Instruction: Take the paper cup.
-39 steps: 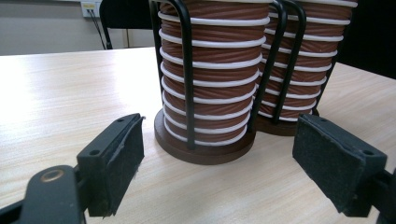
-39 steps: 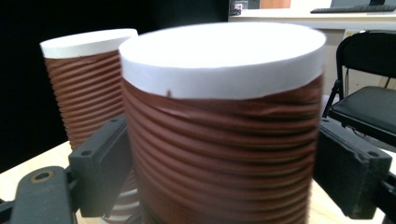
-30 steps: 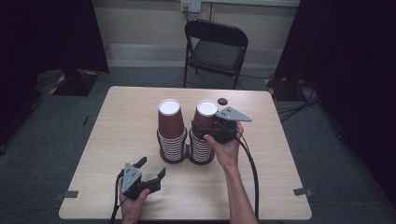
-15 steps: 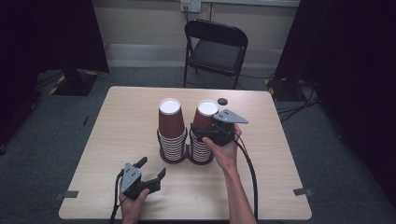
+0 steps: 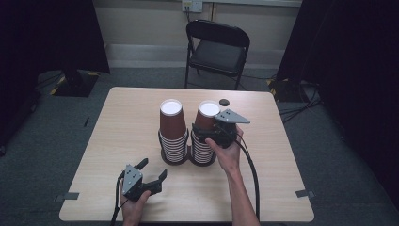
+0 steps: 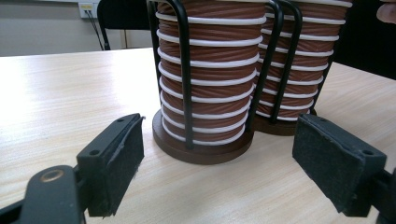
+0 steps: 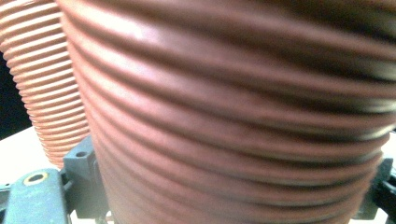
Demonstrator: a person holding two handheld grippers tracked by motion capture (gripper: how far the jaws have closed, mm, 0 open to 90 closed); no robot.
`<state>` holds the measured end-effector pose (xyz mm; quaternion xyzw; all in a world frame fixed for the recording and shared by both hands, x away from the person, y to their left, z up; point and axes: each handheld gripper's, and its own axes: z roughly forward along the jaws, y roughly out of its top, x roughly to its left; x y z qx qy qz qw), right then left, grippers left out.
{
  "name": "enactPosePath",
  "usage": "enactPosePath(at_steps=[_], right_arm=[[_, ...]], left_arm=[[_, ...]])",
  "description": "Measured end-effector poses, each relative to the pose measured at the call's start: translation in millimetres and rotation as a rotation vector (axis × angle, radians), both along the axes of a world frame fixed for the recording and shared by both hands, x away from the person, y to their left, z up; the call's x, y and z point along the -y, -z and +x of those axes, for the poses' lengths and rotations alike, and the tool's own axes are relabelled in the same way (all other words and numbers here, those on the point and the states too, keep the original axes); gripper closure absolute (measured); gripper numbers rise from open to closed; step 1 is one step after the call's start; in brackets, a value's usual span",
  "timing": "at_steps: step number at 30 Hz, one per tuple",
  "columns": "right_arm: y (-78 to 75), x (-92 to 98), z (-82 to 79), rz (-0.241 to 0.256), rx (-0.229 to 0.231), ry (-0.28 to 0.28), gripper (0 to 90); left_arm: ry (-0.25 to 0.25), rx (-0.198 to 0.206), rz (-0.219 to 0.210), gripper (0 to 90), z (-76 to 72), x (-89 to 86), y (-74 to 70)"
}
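Observation:
Two stacks of brown ribbed paper cups stand side by side in black wire holders mid-table: the left stack [image 5: 172, 134] [image 6: 205, 79] and the right stack [image 5: 202, 151] [image 6: 299, 70]. The right stack's top cup [image 5: 207, 115] [image 7: 243, 116] leans slightly. My right gripper [image 5: 201, 134] [image 7: 233, 200] is shut on that cup, one jaw on each side of its wall. Near the front edge, my left gripper [image 5: 154, 168] [image 6: 224, 163] rests low over the table, open, with nothing between its pads [image 6: 123, 158], facing the base of the left holder.
A small black round object [image 5: 224, 102] lies on the wooden table [image 5: 282, 188] behind the right stack. A black folding chair [image 5: 219, 47] stands beyond the far edge. Cables trail from both grippers toward the front edge.
My right gripper has shifted slightly left and down against the right stack's top cup. The left gripper has stayed put.

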<state>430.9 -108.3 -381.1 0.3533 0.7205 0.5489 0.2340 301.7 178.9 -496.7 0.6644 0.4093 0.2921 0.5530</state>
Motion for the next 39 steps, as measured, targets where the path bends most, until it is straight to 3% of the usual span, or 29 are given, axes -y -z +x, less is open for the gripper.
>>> enactPosePath(at_steps=[17, 28, 33, 39], right_arm=[[-3.2, -0.3, -0.9, 0.001, 0.002, -0.004, 12.0], [-16.1, 1.3, -2.7, 0.012, 0.017, -0.024, 12.4], [-22.8, 3.8, -2.8, 0.046, 0.029, -0.034, 12.5], [-28.5, 3.6, -3.8, 0.036, 0.034, -0.042, 12.5]], left_arm=[[0.003, -0.004, 0.005, 16.4, 0.5, 1.1, -0.1], [-0.003, -0.002, 0.006, 16.5, 0.2, 1.1, -0.1], [0.001, -0.002, 0.008, 16.6, 0.3, 1.4, -0.1], [0.002, -0.002, 0.002, 16.6, 0.2, 0.3, -0.1]])
